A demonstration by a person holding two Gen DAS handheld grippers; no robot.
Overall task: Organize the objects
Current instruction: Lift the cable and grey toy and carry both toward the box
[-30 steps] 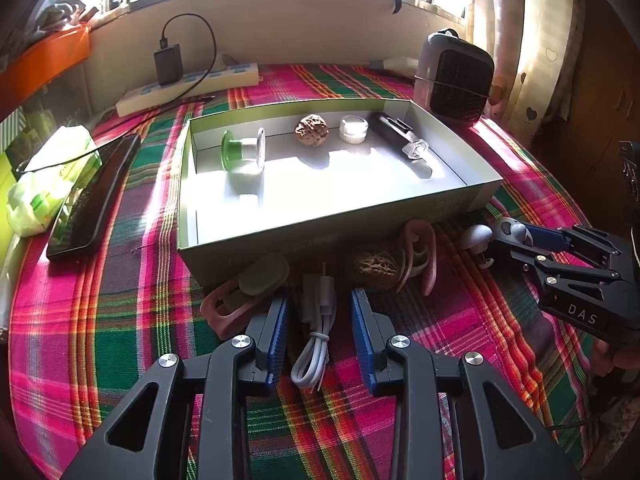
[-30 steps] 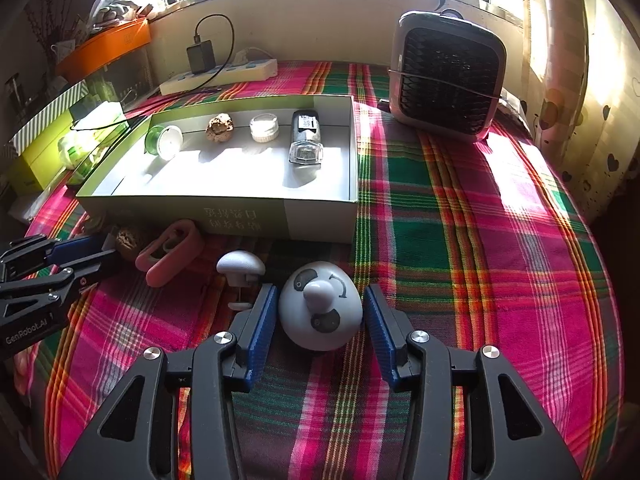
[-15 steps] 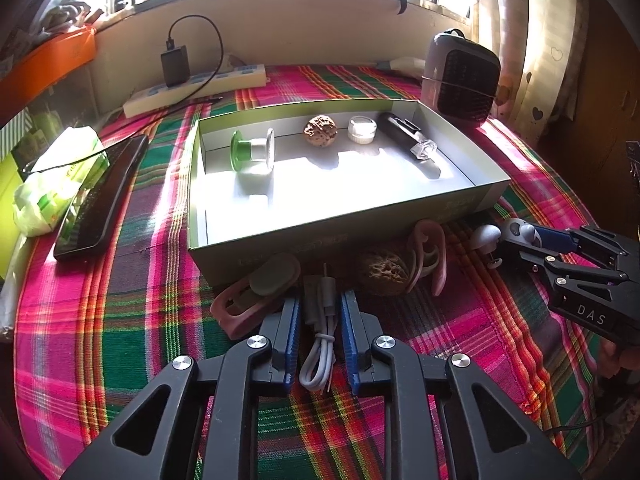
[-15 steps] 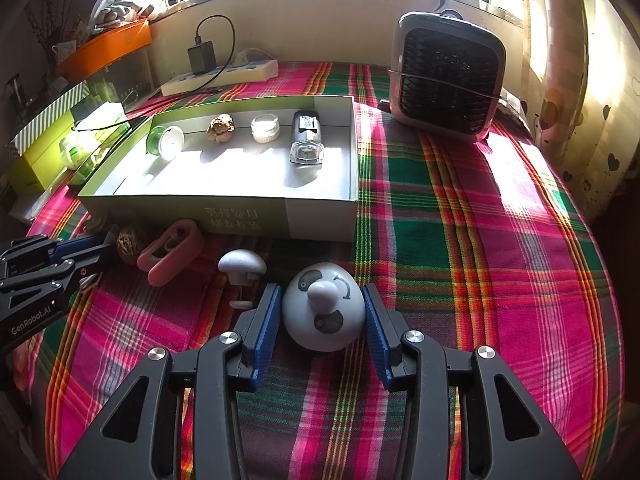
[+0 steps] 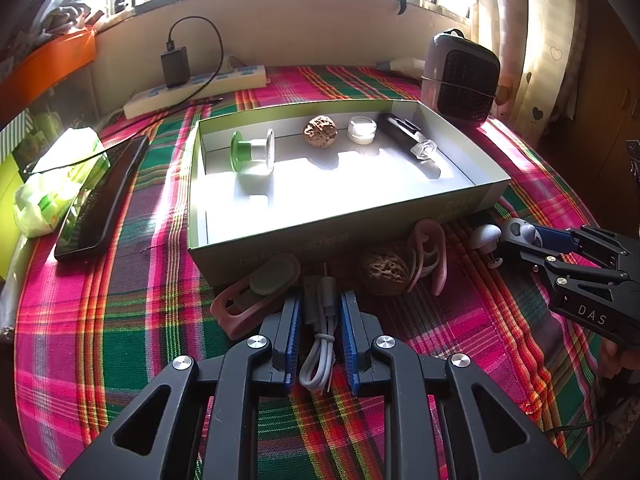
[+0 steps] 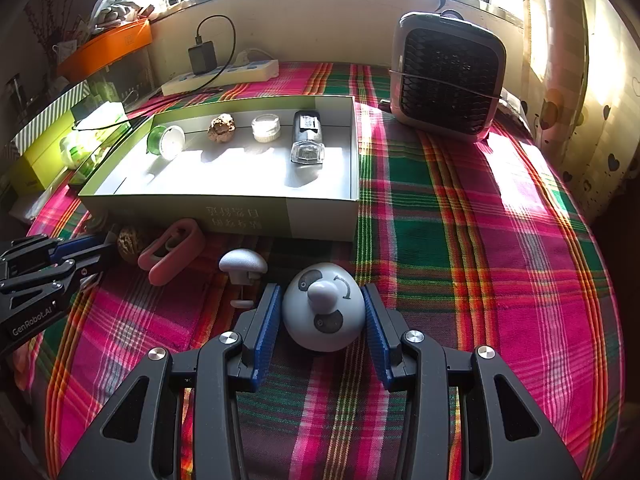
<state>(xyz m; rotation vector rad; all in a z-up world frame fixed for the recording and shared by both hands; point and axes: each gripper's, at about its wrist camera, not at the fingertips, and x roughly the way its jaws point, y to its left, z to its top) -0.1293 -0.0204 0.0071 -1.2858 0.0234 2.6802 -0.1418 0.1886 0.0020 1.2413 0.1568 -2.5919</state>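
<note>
We have both tongs down on the plaid cloth, each at a loose item lying in front of the green box. Our left gripper has just been closing, and its blue pads now pinch the coiled white cable, which lies between them at 6 o'clock from the box's near wall. Our right gripper stands partly open around the round grey panda-faced gadget; the pads look to be against its sides, though we cannot tell how firmly they press.

So we judge the step in hand to be the pick-up: both items are gripped or nearly so, and neither is lifted yet. The next move calls for raising the cable clear of the box wall and carrying it toward 12 o'clock onto the bare floor of the box, short of the green spool, walnut, small jar and black bottle ranged along the far wall. The cable's slack loop may trail and catch the rim
</note>
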